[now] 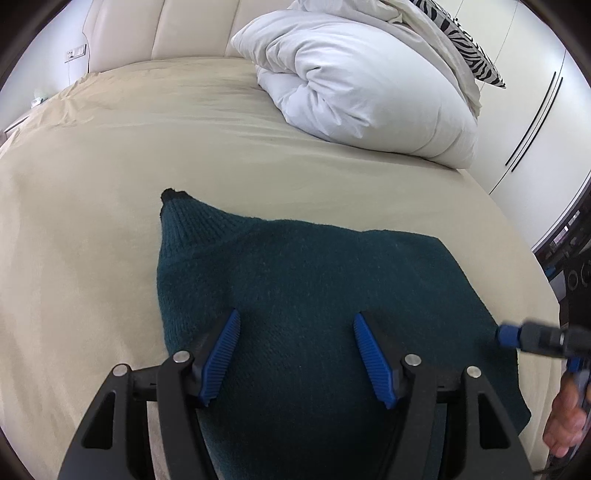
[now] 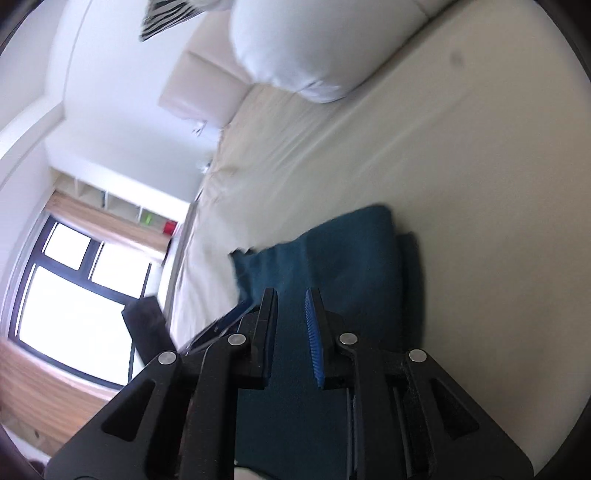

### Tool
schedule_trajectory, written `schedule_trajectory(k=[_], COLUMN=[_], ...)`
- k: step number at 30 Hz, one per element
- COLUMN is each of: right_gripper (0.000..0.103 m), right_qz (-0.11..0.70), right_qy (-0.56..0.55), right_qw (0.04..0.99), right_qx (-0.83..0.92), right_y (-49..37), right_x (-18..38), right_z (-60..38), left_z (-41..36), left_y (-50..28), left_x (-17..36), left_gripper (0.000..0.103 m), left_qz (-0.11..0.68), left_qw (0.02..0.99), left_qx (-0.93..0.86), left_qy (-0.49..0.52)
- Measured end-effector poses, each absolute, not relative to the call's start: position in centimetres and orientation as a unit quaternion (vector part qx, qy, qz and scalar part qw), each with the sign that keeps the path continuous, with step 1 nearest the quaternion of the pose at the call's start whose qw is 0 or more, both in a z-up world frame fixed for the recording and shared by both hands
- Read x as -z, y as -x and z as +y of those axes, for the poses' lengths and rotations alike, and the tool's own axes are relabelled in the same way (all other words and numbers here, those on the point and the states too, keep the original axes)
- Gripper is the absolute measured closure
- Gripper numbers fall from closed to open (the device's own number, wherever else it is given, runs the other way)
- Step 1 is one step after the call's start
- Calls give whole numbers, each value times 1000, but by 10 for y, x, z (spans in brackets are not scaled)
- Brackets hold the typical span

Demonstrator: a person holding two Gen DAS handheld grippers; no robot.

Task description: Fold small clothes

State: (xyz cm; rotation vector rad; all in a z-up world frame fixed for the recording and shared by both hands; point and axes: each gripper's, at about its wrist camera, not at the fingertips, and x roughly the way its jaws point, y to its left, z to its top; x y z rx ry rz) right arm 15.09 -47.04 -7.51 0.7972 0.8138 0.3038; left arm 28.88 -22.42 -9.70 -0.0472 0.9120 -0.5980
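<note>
A dark teal knit sweater (image 1: 295, 266) lies partly folded on the beige bed sheet (image 1: 110, 166), one ribbed cuff pointing to the far left. My left gripper (image 1: 296, 314) hovers over its near middle, jaws wide open with nothing between the blue pads. My right gripper (image 1: 504, 336) reaches in at the sweater's right edge, held by a hand (image 1: 565, 424). In the right wrist view the right gripper (image 2: 291, 291) stands above the sweater (image 2: 343, 251), with a narrow gap between its fingers and no cloth pinched there.
A bundled white duvet (image 1: 362, 81) and a zebra-striped pillow (image 1: 461, 40) lie at the head of the bed. A pale headboard (image 1: 159, 29) runs behind, and a white wardrobe (image 1: 535, 122) stands to the right. A window (image 2: 66, 288) lies beyond the bed's far side.
</note>
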Motion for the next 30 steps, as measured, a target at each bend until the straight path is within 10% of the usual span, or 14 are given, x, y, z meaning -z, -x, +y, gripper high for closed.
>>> schedule_trajectory(k=[3, 7, 10, 12, 17, 24, 30], right_gripper=[61, 64, 18, 11, 15, 66, 76], right_qz=[441, 397, 347, 348, 427, 489, 509], right_qy=[-347, -384, -371, -367, -397, -393, -352], right_qw=[818, 825, 857, 860, 808, 771, 781], right_qx=[-130, -120, -86, -70, -88, -104, -82], right_y=[-127, -100, -89, -92, -130, -171, -176], right_x=[108, 100, 72, 67, 104, 144, 141], right_z=[-452, -472, -485, -495, -504, -496, -480], left_z=[-214, -172, -150, -150, -159, -171, -173], left_y=[-279, -258, -248, -243, -234, -248, -245], left_x=[87, 68, 73, 83, 103, 126, 117], left_gripper=[37, 38, 38, 37, 35, 36, 60], left_qz=[424, 407, 430, 458, 500, 538, 542], left_qw=[858, 866, 848, 826, 792, 749, 751], left_qx=[288, 274, 273, 285, 298, 314, 318], left_qy=[39, 100, 145, 164, 187, 225, 204])
